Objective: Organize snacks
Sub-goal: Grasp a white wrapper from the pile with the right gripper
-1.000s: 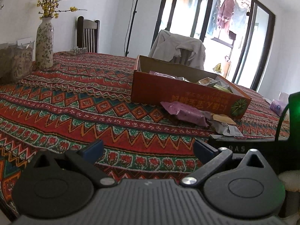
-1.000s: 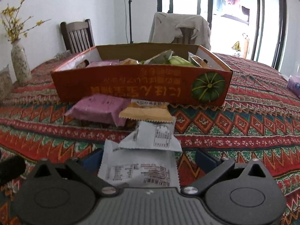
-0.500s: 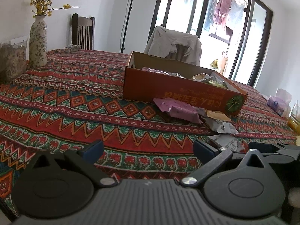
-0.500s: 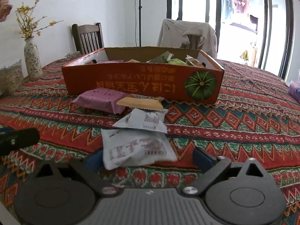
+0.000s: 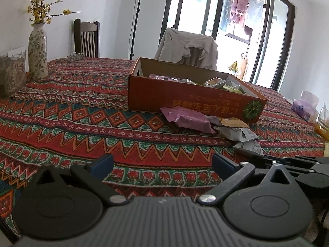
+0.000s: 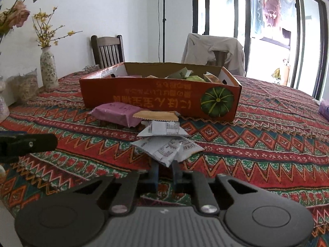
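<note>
Right gripper (image 6: 165, 171): jaws pinched onto the near edge of a crinkled white foil snack packet (image 6: 167, 150).
Left gripper (image 5: 162, 162): jaws spread wide, nothing between them.
Packet's place: on the patterned red tablecloth (image 6: 257, 144), in front of the orange cardboard box (image 6: 160, 96).

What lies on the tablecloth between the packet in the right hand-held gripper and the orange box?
Right wrist view: past the gripped white packet lie another white packet, a tan packet and a purple packet, before the orange box.

Both wrist views low over table, sharing orange box (image 5: 191, 96).
</note>
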